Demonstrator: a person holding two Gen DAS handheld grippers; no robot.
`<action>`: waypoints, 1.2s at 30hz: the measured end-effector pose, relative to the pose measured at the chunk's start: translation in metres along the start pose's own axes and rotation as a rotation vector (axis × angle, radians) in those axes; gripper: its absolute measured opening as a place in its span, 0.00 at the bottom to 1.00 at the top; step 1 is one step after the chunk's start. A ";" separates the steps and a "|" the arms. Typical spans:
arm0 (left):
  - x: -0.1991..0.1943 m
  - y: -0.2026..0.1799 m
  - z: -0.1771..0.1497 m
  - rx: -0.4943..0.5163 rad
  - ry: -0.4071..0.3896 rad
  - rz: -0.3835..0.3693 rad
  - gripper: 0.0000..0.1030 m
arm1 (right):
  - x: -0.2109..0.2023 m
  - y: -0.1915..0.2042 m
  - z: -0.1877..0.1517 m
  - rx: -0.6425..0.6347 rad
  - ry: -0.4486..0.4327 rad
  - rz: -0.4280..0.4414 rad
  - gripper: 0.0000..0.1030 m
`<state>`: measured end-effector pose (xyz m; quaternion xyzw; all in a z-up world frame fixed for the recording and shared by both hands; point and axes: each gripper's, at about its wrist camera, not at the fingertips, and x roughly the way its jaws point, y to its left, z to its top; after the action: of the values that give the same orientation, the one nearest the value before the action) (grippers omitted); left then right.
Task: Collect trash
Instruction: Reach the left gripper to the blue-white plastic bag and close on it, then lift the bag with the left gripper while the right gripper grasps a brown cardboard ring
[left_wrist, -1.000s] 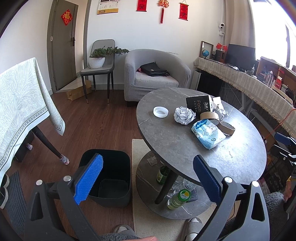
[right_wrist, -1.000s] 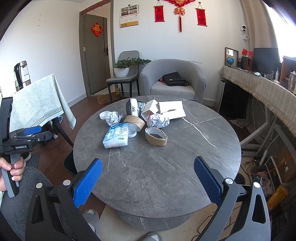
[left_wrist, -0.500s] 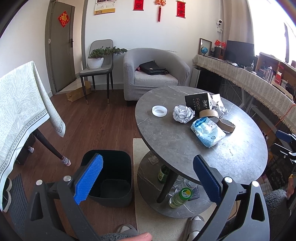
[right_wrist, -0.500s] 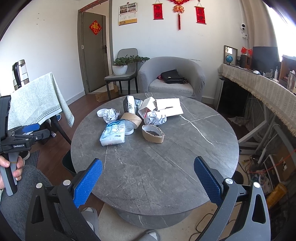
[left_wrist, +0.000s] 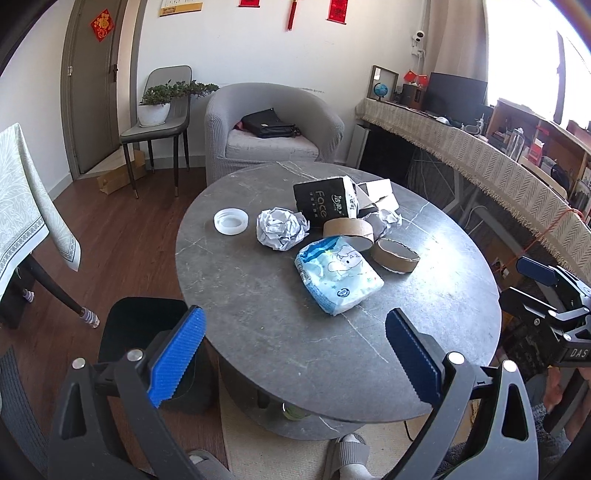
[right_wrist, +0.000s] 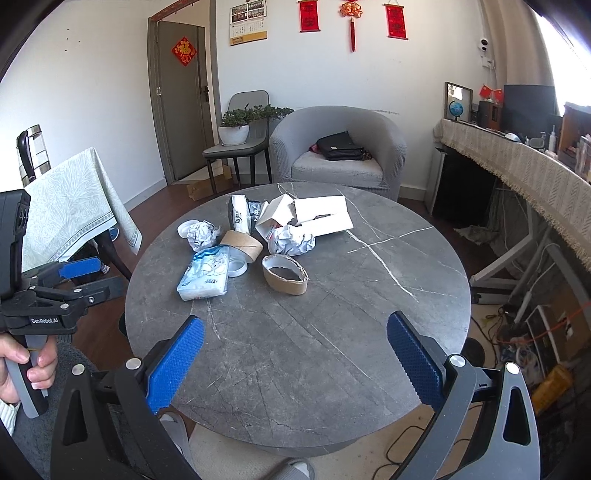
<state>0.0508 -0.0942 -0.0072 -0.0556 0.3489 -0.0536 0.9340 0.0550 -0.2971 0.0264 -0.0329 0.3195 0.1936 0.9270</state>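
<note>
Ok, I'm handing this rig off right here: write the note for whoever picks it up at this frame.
Left gripper: open, empty, over the table's near edge.
Right gripper: open, empty, over the table.
Trash is all on the round table: two crumpled paper balls, two cardboard tape rings, tissue pack, white lid, black pack, torn white box.
Black bin: on the floor left of the table.
Nothing picked up yet; everything remains.
</note>
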 end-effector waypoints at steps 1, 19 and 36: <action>0.007 -0.005 0.000 -0.009 0.012 0.001 0.96 | 0.003 -0.003 0.002 0.000 0.004 0.000 0.97; 0.092 -0.034 0.025 -0.115 0.111 0.094 0.88 | 0.054 -0.039 0.036 -0.048 0.055 0.089 0.97; 0.086 -0.003 0.026 -0.157 0.070 -0.006 0.55 | 0.087 -0.009 0.037 -0.182 0.137 0.189 0.84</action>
<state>0.1324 -0.1071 -0.0431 -0.1280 0.3841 -0.0306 0.9139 0.1423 -0.2692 0.0023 -0.0995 0.3647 0.3056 0.8739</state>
